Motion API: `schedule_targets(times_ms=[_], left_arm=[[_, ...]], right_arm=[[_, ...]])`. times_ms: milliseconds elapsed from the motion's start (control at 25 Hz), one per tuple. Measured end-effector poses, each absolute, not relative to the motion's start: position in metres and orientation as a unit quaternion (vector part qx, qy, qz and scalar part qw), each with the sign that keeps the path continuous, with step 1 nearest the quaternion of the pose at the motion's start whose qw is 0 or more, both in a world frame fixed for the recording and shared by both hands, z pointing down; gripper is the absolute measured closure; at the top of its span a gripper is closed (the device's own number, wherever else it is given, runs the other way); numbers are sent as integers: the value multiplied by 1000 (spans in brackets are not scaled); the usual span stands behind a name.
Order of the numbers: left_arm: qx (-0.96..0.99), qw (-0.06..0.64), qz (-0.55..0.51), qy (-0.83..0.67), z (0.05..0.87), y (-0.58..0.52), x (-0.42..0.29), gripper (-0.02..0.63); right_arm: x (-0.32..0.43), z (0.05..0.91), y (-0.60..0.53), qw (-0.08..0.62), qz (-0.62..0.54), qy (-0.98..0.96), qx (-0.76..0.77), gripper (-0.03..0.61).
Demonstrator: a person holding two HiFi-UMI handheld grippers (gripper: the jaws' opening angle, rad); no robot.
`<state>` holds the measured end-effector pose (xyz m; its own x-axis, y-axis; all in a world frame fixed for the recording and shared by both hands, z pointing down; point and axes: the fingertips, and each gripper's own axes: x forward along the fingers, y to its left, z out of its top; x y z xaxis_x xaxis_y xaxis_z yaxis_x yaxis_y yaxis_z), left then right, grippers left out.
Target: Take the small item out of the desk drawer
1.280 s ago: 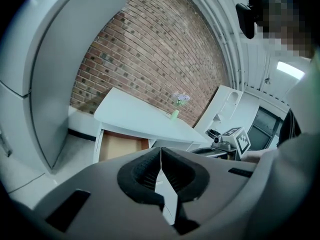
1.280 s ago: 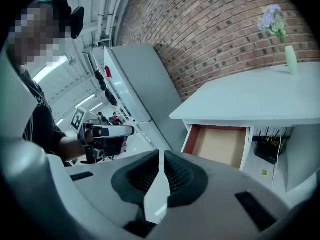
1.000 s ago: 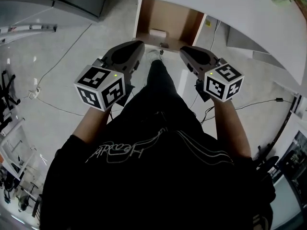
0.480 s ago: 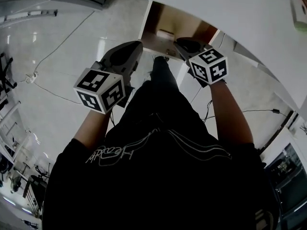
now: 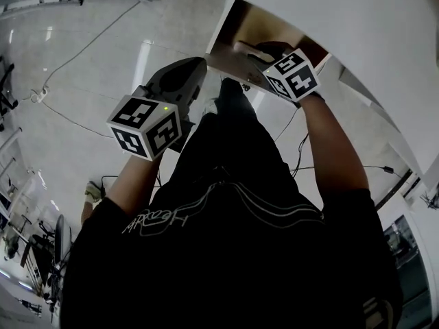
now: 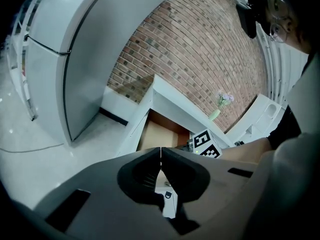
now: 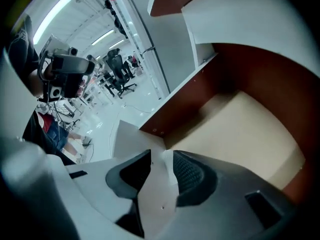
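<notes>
The desk drawer (image 5: 236, 20) stands pulled out under the white desktop (image 5: 357, 40), with brown walls and a beige floor (image 7: 240, 129). My right gripper (image 5: 264, 48) reaches over the drawer's front. Its jaws are opening, and the drawer's white front panel (image 7: 161, 184) stands between them without being pressed. A small pale thing (image 5: 241, 45), hard to make out, lies inside just left of that gripper; the right gripper view does not show it. My left gripper (image 5: 197, 67) hovers short of the drawer, shut and empty (image 6: 160, 151).
Cables (image 5: 68, 67) trail over the pale floor at left. The person's dark legs and a shoe (image 5: 230, 91) are directly below the drawer. A tall white cabinet (image 6: 75, 59), a brick wall and a small vase (image 6: 215, 115) on the desk show beyond.
My right gripper has moved forward from beside the left one to the drawer's front and its jaws have parted. The left gripper has hardly moved.
</notes>
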<state>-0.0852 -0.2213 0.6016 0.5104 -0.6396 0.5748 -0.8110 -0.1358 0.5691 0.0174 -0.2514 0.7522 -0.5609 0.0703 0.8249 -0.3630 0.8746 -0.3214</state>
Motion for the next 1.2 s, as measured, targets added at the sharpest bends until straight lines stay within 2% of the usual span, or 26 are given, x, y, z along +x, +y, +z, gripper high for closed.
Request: schedule_targets(times_ms=[160,520,760,920,1080,1200], left_arm=[[743,446,101,-489,611,-212,-90,589],[741,454,118,-480,629,-185,-94,589],[742,454,117,-479,635,-184,-97,589],[736,458,115,-485,640,-186,-102,589],[730,465,114,-487,645,-182,-102,589],[727,468,116,-489,646,-180,-102,589]], right_arm=[[18,777,-248,495,209,-842,54,399],[29,830,-237,573,159,-804,16,386],[30,847,-240,599,121,-792,-9,387],[26,854,-239,602,127,-788,-22,433],[24,858,-237,599,134,-788,-37,433],[24,857,-234,597,152,-786,-50,456]])
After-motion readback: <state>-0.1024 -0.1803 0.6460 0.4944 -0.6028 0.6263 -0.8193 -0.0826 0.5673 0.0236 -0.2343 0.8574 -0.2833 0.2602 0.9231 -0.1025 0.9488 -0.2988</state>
